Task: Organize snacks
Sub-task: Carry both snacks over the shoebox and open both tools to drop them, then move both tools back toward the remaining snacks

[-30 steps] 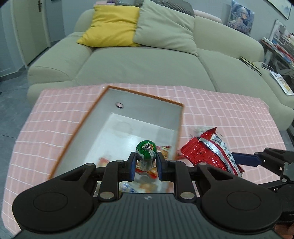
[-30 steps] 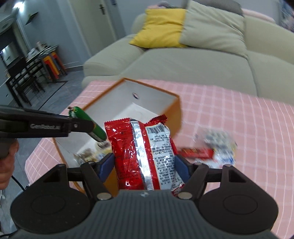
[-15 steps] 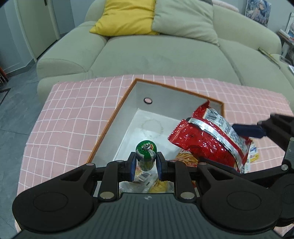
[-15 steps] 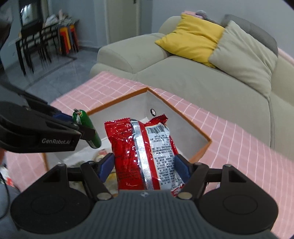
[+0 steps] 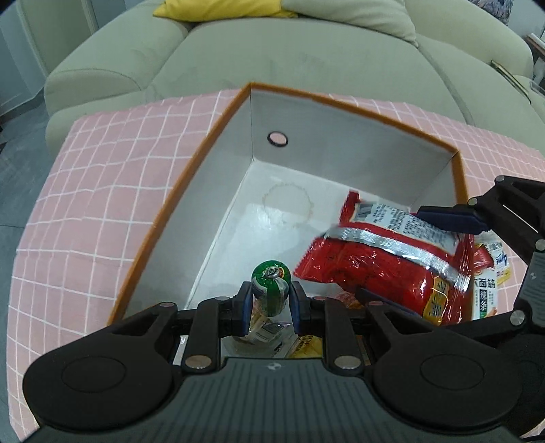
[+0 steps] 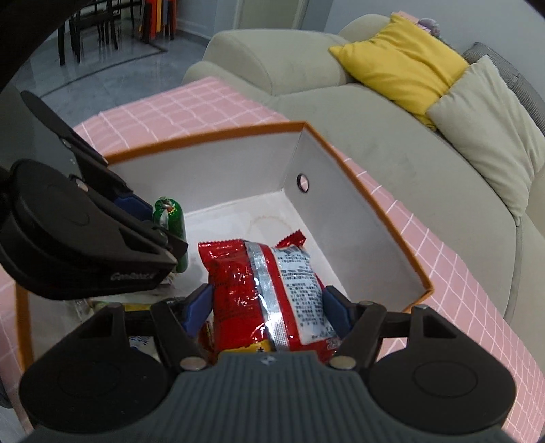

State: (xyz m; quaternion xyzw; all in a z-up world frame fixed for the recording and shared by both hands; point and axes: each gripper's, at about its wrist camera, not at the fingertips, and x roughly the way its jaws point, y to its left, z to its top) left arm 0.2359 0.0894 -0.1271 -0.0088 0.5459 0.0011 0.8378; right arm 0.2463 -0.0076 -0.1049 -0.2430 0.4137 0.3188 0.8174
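Observation:
My left gripper (image 5: 270,300) is shut on a green sausage stick (image 5: 270,284) and holds it over the near part of an orange-rimmed box (image 5: 351,105) with a white inside. It also shows in the right wrist view (image 6: 170,218). My right gripper (image 6: 267,306) is shut on a red snack bag (image 6: 265,283) and holds it inside the box (image 6: 378,218), above its right half. The bag also shows in the left wrist view (image 5: 391,262). Several other snack packets (image 5: 490,272) lie on the box floor under both grippers.
The box stands on a table with a pink checked cloth (image 5: 102,191). A light green sofa (image 5: 289,54) with a yellow cushion (image 6: 398,61) and a grey cushion (image 6: 490,129) stands just behind the table. Dark chairs (image 6: 88,30) stand far left.
Both grippers have moved forward and down over the box. The red bag, beside the box a second ago, now hangs inside it. The green stick sits lower over the box.

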